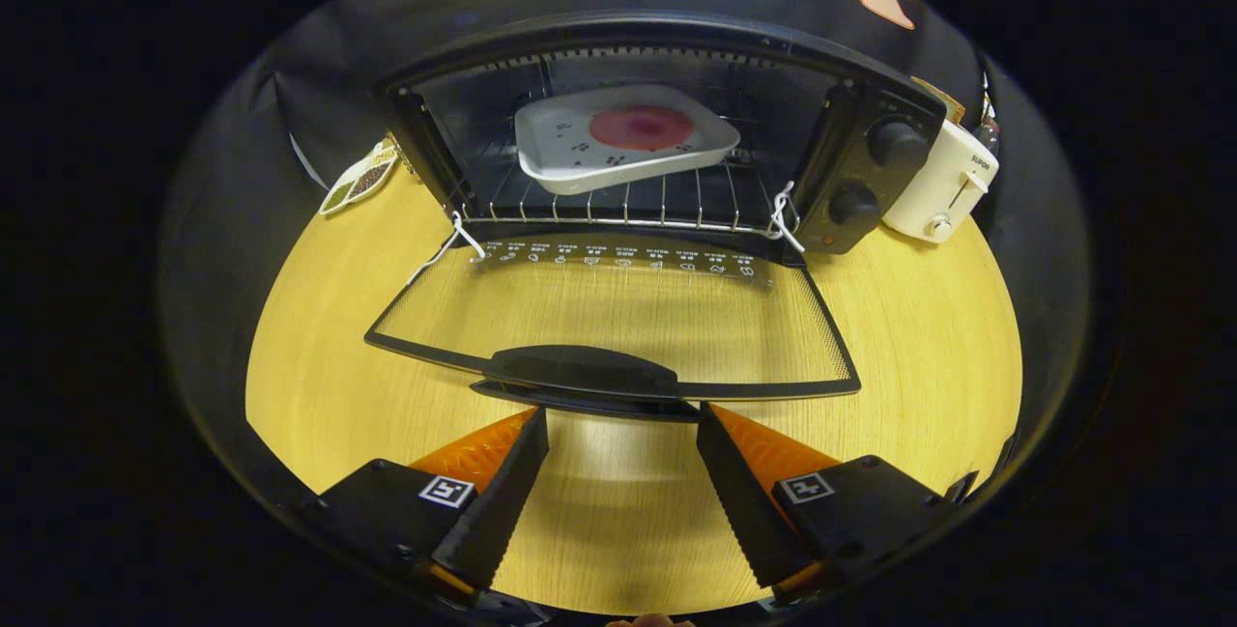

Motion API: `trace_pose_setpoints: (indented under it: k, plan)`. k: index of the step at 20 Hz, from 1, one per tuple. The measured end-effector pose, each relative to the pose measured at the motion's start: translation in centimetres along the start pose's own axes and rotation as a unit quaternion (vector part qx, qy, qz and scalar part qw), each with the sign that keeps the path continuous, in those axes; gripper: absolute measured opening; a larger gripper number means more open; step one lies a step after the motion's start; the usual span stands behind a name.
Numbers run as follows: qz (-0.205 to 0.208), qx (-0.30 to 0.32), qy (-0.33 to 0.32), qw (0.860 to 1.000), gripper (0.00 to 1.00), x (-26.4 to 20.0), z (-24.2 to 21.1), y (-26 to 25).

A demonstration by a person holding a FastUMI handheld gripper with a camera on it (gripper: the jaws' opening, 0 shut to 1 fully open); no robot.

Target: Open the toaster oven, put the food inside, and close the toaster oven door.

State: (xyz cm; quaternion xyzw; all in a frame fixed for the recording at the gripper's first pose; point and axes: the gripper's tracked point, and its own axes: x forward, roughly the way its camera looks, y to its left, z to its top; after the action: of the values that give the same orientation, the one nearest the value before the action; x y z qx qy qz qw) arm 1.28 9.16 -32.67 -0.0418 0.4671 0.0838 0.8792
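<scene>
The wooden table [918, 347] spreads under everything. At twelve o'clock from the tool stands the toaster oven [667, 125], black, with its cavity open toward me and two round knobs [894, 142] on its panel at about one o'clock. Its glass door [618, 318] is folded all the way down, lying flat above the table and reaching out toward the tool, with the dark handle [580, 371] at its near edge. White cords [783, 219] hang at both hinges.

Inside the oven, on the wire rack [628, 207], sits a white tray [623, 139], slightly tilted, carrying the food [643, 128], a flat round reddish piece near its middle.

At two o'clock, just beside the oven's right side, stands a small white toaster [942, 183]. At ten o'clock, near the oven's left side, lies a small packet [359, 181] with dark and pale sections.

The tool [623, 434] is spread wide and grips nothing; bare table shows between its fingers. The fingertips [527, 439] sit just short of the door's handle, and I cannot tell whether they touch it.
</scene>
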Motion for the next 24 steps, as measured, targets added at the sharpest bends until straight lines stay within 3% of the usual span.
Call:
trace_pose_setpoints:
  k: [6, 10, 13, 17, 24]
  plan:
    - [0.017, 0.029, -0.087, 0.996, 0.99, -4.7, 5.2, 0.4]
    - [0.042, 0.055, -0.17, 0.983, 0.98, -9.5, 10.6, 1.0]
    - [0.022, 0.037, -0.245, 0.969, 0.98, -14.1, 14.9, -0.4]
    - [-0.003, 0.003, -0.347, 0.938, 0.98, -20.7, 17.4, -2.4]
    - [-0.039, 0.0, -0.498, 0.866, 0.98, -31.7, 18.5, -8.4]
